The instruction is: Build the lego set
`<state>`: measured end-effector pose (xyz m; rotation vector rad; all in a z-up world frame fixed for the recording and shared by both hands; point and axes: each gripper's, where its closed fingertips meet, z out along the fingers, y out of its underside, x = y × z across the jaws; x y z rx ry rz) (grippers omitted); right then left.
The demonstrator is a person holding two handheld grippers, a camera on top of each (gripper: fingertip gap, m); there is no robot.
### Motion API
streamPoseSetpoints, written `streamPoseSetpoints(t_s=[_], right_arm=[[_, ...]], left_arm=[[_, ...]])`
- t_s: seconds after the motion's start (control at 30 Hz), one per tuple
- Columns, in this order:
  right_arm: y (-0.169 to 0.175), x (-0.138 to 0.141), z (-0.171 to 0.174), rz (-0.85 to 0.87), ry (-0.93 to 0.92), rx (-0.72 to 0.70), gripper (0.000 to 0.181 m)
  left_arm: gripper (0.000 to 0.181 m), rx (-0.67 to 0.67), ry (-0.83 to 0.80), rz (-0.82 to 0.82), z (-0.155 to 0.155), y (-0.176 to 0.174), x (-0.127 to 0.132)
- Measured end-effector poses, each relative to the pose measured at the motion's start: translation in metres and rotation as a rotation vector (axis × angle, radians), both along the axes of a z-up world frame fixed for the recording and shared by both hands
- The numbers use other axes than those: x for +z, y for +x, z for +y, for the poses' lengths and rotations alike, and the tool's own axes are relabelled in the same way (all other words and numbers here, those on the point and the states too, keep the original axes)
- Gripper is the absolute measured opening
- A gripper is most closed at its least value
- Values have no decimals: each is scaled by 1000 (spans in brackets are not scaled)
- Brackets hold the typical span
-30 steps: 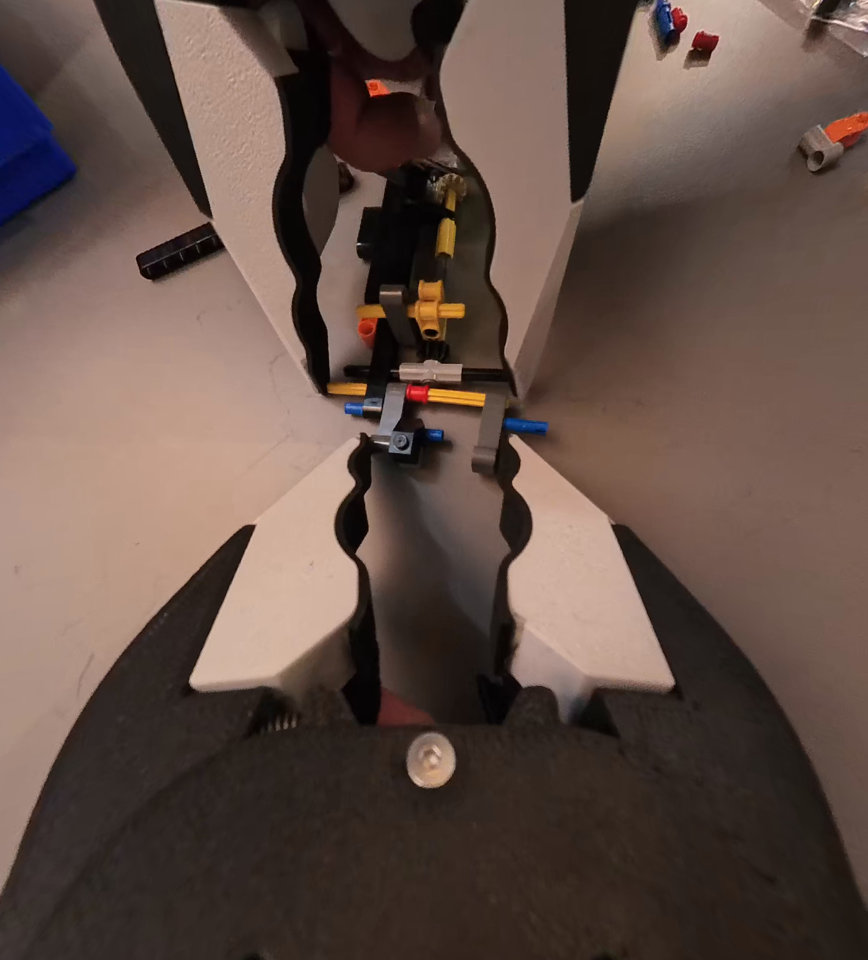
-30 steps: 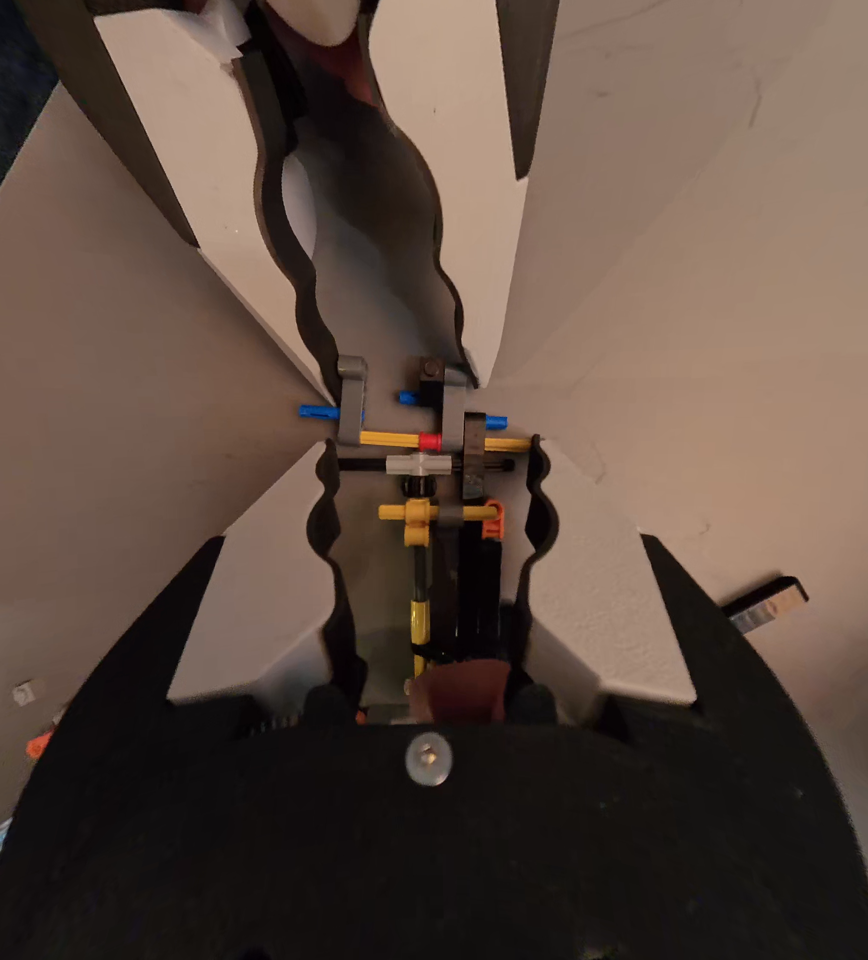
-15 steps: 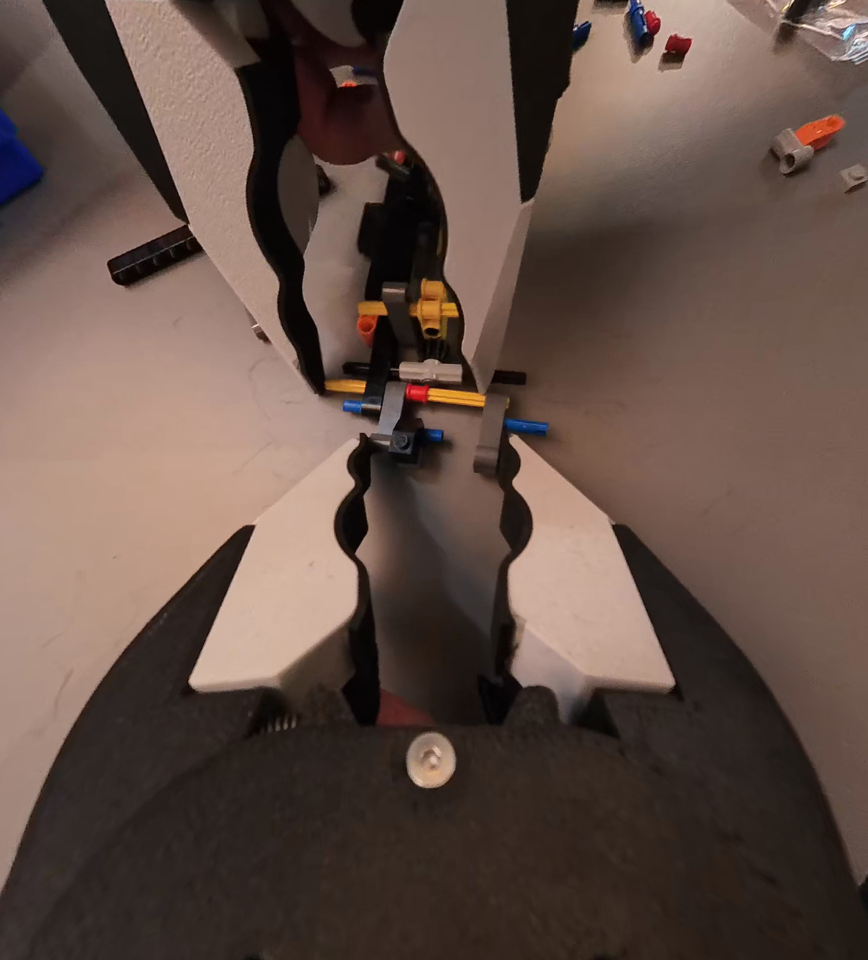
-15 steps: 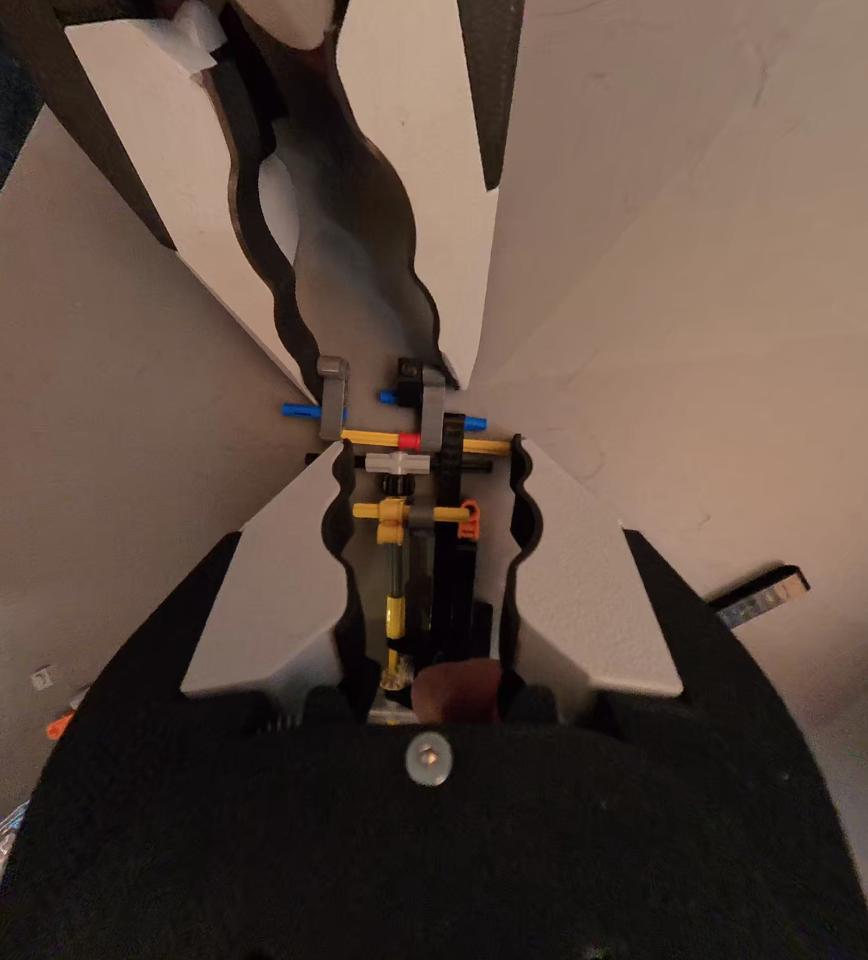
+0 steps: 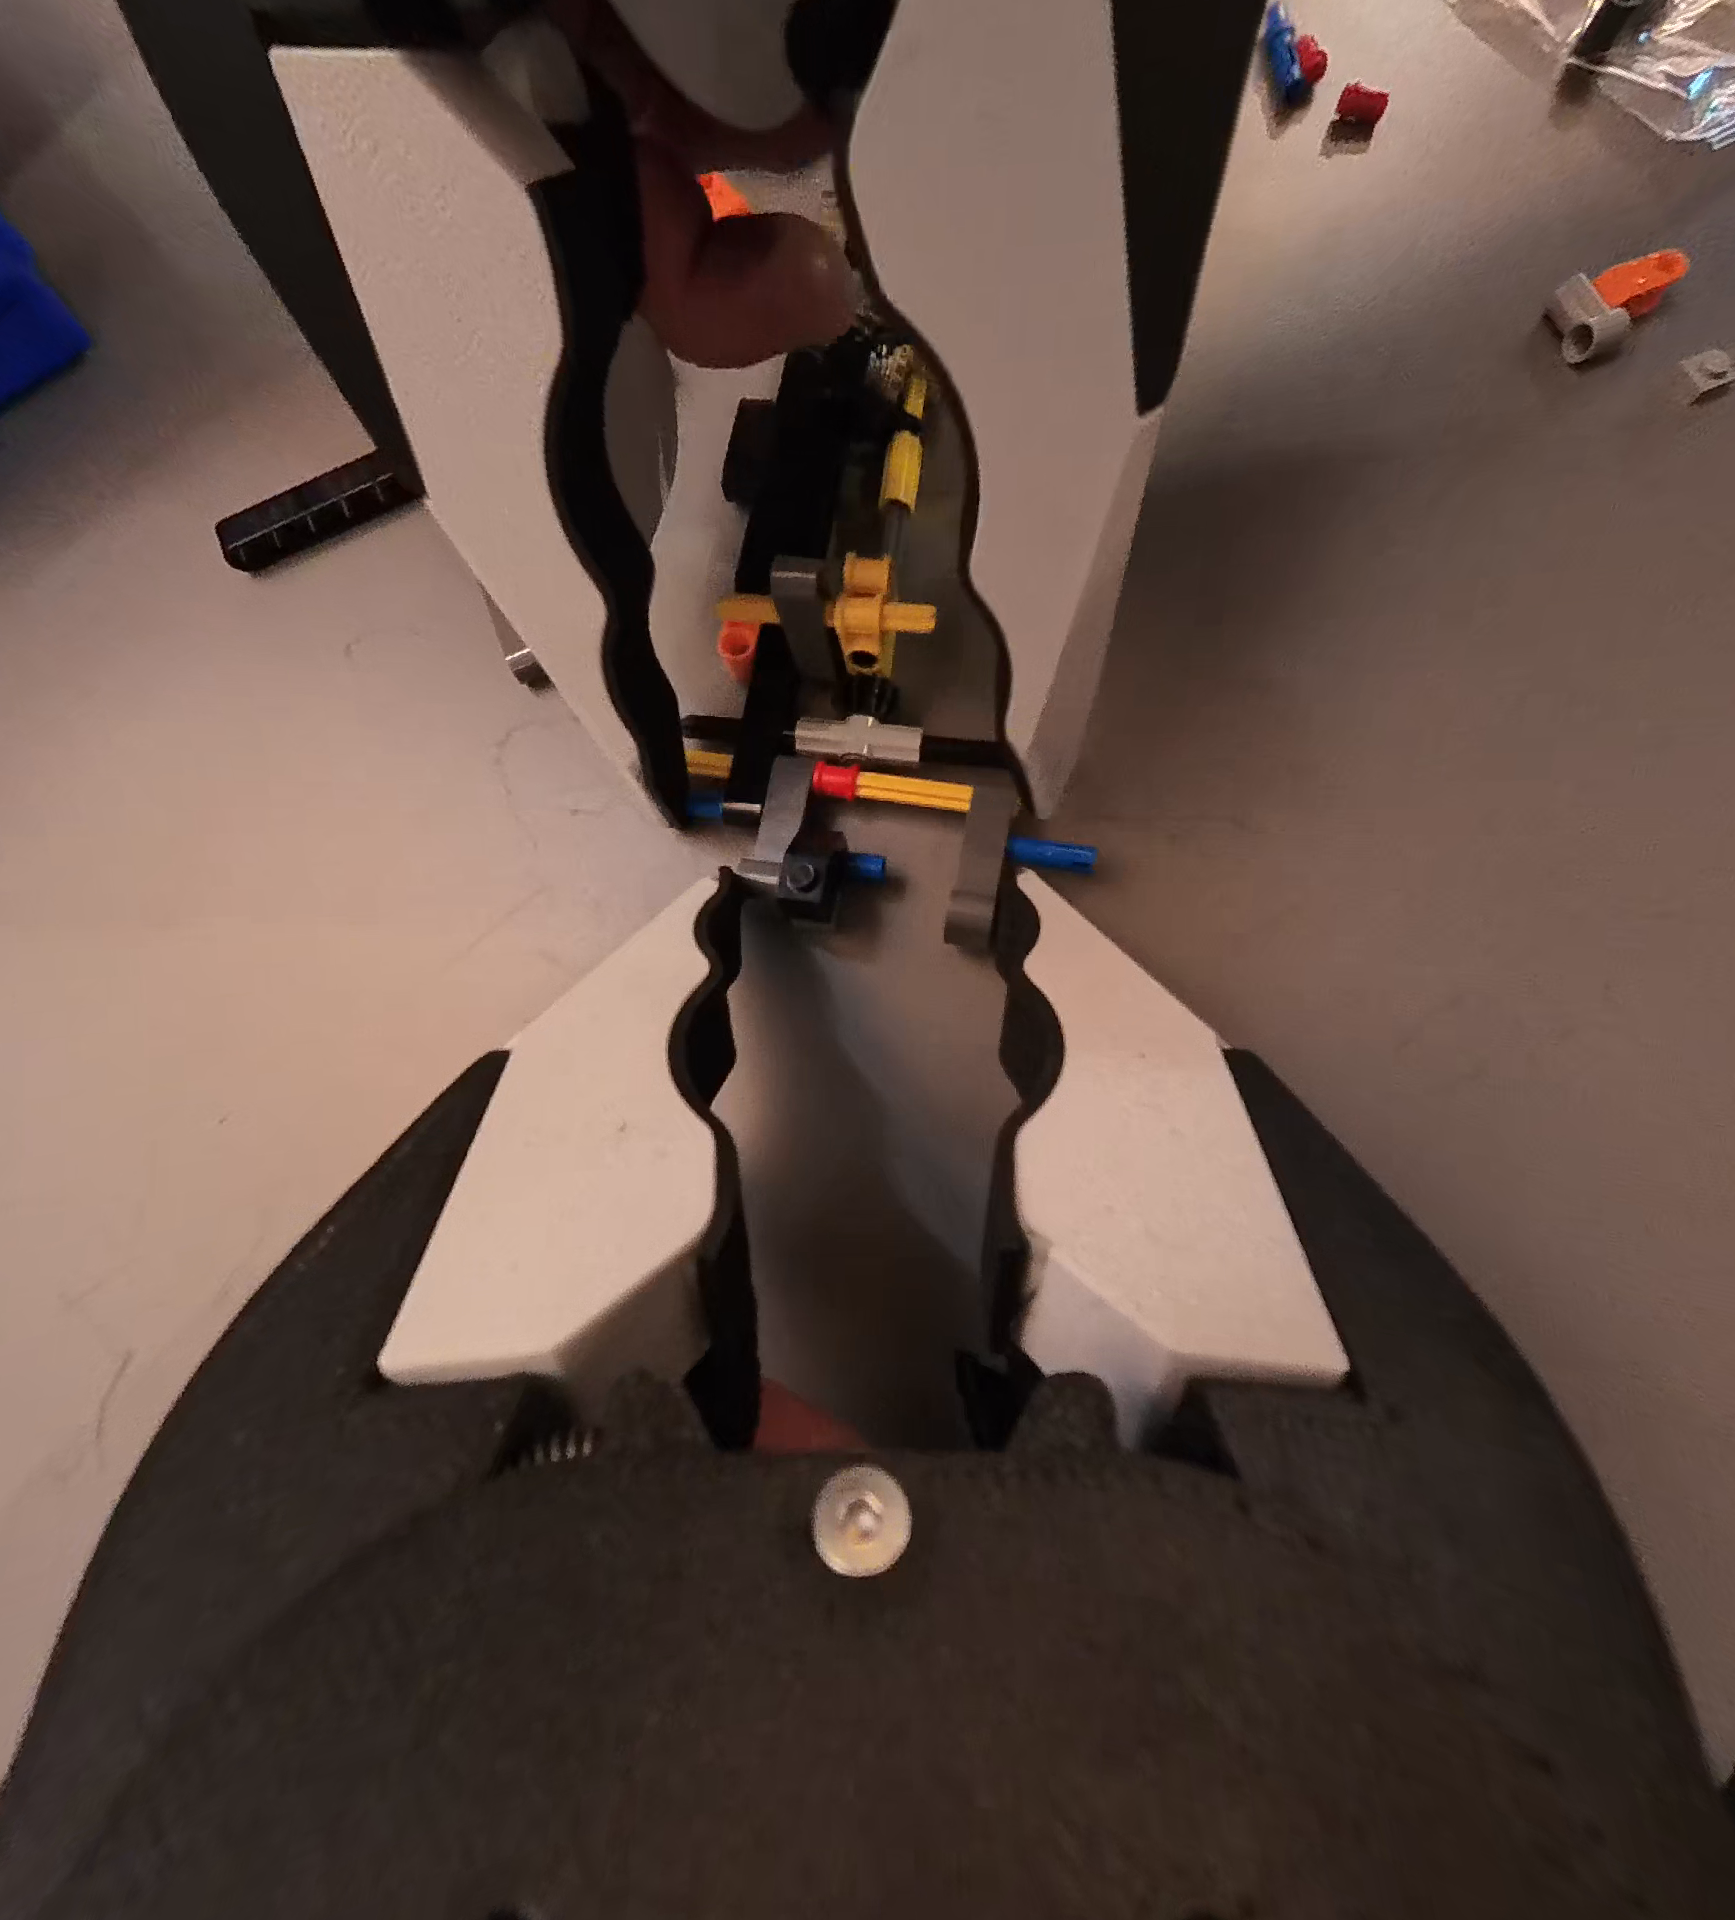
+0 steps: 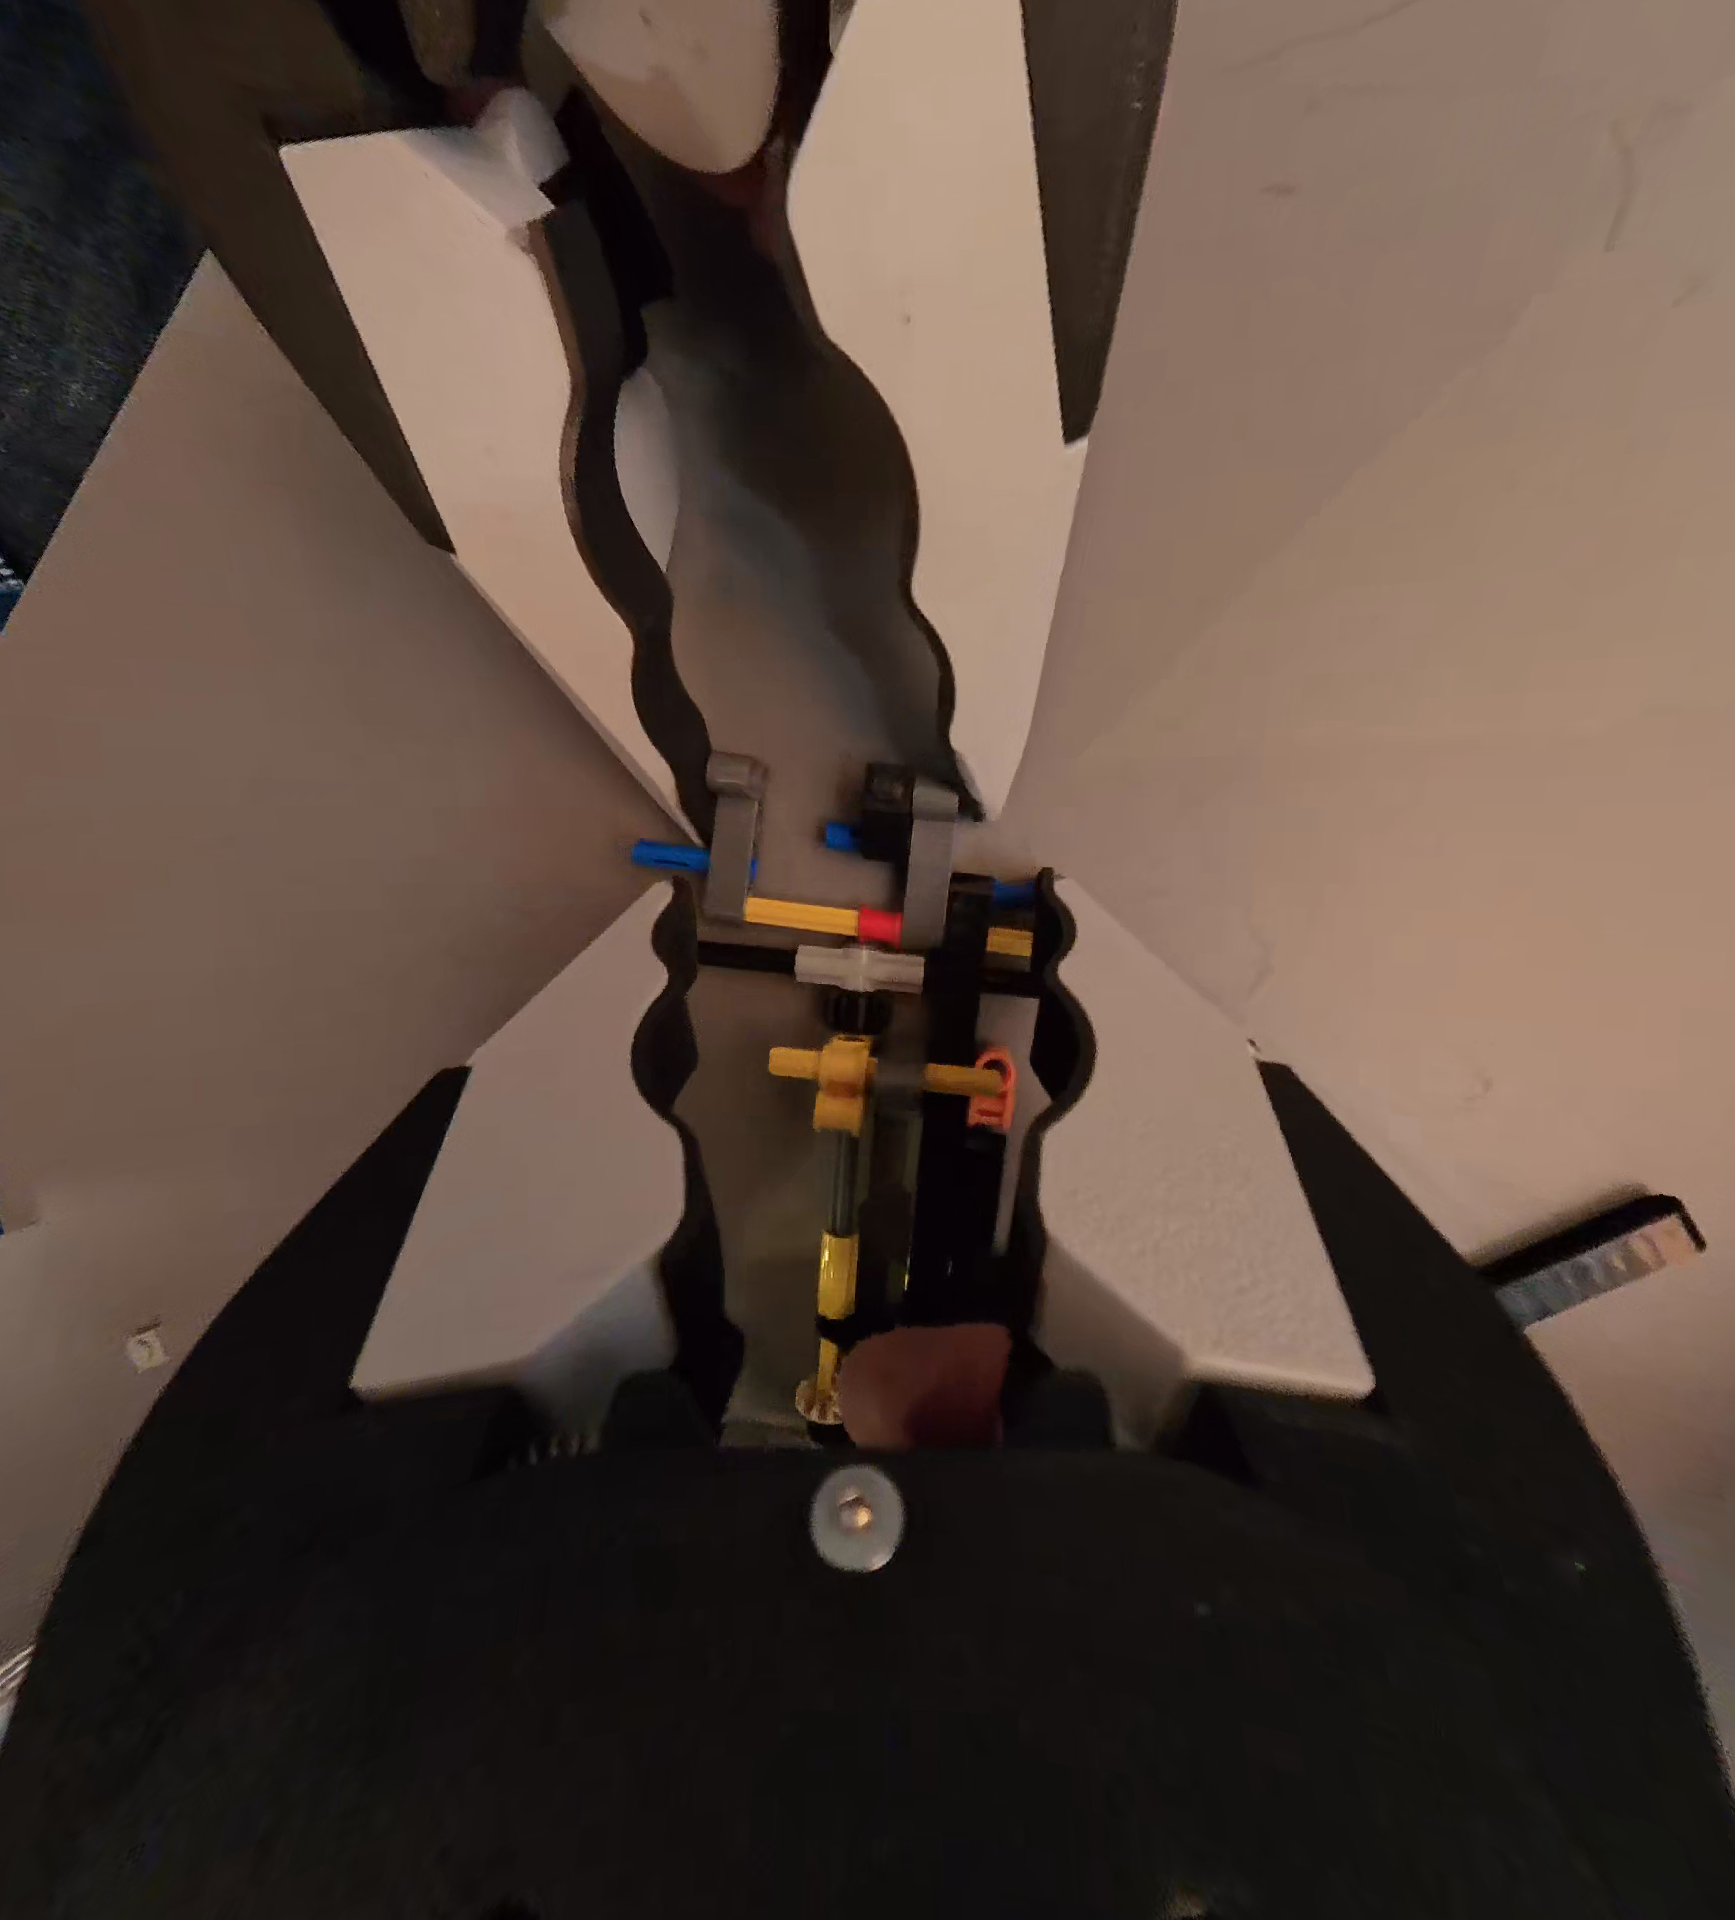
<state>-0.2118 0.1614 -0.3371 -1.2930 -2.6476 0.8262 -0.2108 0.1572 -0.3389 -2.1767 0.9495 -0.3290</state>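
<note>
The light, fragile lego frame (image 5: 842, 748) sits between both grippers: the right gripper (image 6: 858, 904) grips its black beam end, while the left gripper (image 5: 868, 899) clasps the grey arms, best held by stiff beams rather than thin rods.

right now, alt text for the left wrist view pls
Two white-fingered grippers meet tip to tip over a small lego assembly of black, grey, yellow and blue parts on a pale table. Loose pieces lie around, including a black beam.

left gripper (image 5: 868, 904) | fingertips set around the grey arms of the lego assembly (image 5: 847, 748), contact seemingly made | right gripper (image 5: 842, 790) opposed, spread about the far end | loose pieces (image 5: 1611, 307) and a black beam (image 5: 317, 512) scattered on the table (image 5: 1414, 727)
</note>
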Motion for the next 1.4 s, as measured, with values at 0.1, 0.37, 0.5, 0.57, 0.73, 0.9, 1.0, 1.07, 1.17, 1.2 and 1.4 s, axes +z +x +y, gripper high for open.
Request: streamPoseSetpoints(t_s=[0.1,0.37,0.5,0.57,0.73,0.9,1.0,1.07,1.17,1.2,1.4], right_arm=[[0,1,0,-3,-15,1,62],[4,-1,6,-12,64,-1,65],[5,0,6,-9,59,-24,63],[6,0,5,-6,49,-30,59],[6,0,5,-8,29,-38,59],[6,0,5,-7,12,-48,60],[5,0,9,-7,17,-53,50],[6,0,10,-7,13,-57,42],[7,0,10,-5,13,-75,50],[8,0,10,-9,9,-79,60],[8,-1,6,12,23,-76,61]], left_arm=[[47,-1,1,3,0,0,0],[47,-3,0,0,0,1,0],[47,-4,1,-1,0,1,0],[47,-1,0,-1,1,1,0],[47,0,0,4,1,1,0],[47,1,1,4,1,1,0],[46,-3,-1,2,1,2,0],[46,-10,-6,-3,0,4,0],[46,-5,-4,-5,0,4,0],[45,-7,-5,-7,0,4,0],[45,3,-1,-6,1,3,0]])
